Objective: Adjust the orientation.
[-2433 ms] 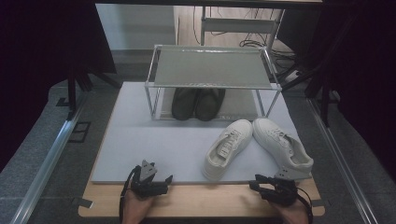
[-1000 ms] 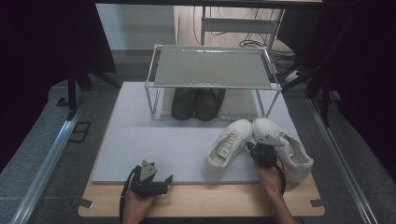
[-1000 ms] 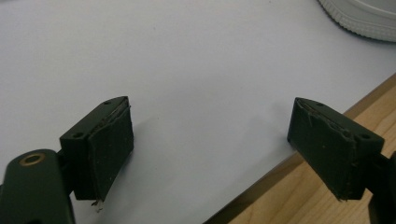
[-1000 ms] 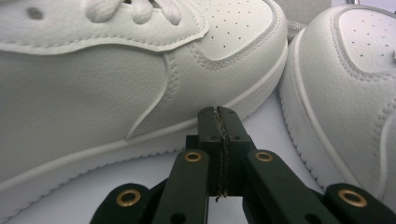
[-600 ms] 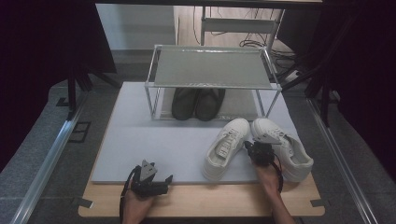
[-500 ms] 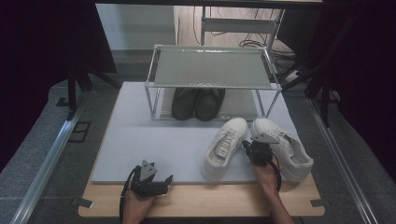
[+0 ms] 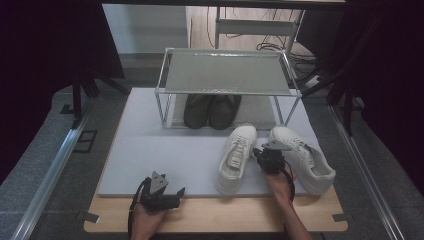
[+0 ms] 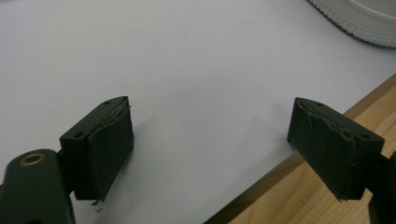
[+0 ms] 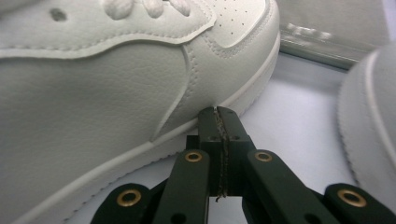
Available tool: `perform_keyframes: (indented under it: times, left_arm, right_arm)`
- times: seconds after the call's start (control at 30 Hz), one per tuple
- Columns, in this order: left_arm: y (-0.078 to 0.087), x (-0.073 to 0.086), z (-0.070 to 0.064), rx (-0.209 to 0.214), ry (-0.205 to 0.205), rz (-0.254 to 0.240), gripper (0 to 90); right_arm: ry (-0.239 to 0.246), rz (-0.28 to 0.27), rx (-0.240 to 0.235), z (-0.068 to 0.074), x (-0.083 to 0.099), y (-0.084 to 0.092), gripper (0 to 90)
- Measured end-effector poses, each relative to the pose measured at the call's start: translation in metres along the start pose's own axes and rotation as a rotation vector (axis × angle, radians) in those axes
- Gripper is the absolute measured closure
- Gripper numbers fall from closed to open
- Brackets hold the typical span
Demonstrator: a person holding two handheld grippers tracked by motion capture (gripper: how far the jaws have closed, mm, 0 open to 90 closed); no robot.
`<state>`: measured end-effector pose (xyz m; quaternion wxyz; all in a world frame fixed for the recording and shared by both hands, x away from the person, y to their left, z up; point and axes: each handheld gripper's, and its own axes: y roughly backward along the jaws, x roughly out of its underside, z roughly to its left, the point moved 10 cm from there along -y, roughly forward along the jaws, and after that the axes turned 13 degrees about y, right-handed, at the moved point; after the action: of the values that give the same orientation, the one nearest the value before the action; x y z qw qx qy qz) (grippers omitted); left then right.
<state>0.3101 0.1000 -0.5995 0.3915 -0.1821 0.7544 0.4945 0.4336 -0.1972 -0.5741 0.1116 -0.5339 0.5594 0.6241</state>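
Note:
Two white sneakers lie on the grey mat (image 7: 160,150), the left one (image 7: 236,157) beside the right one (image 7: 305,157). My right gripper (image 7: 264,155) sits in the gap between them. In the right gripper view the jaws are shut with nothing between them, and the right gripper (image 9: 218,112) has its tip against the sole edge of the left sneaker (image 9: 93,84). The other sneaker's toe (image 9: 369,121) is at the right. My left gripper (image 7: 175,197) rests at the mat's front edge; the left gripper (image 8: 210,135) is open and empty above the mat (image 8: 187,60).
A metal shoe rack (image 7: 225,70) stands at the back of the mat with a dark pair of shoes (image 7: 210,111) under its shelf. A wooden board (image 7: 215,215) runs along the front edge. A white sole's rim (image 8: 359,18) shows in the left gripper view.
My right hand has come forward from the front edge into the gap between the white sneakers, then shifted left toward the left one. The left hand has stayed put.

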Motion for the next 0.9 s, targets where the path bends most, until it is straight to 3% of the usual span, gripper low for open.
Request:
perform_keyframes:
  times: [0.47, 0.7, 0.9]
  left_arm:
    - [0.0, 0.0, 0.0, -0.001, 0.0, -0.001, 14.3]
    - [0.0, 0.0, 0.0, -0.001, 0.0, 0.0, 14.3]
    - [0.0, 0.0, 0.0, -0.001, 0.001, 0.0, 14.3]
  right_arm:
    - [0.002, -0.015, -0.039, 0.007, -0.006, -0.004, 88.3]
    - [-0.001, -0.049, -0.096, 0.013, -0.005, 0.022, 89.0]
    - [0.021, -0.082, -0.172, 0.032, 0.002, 0.051, 89.8]
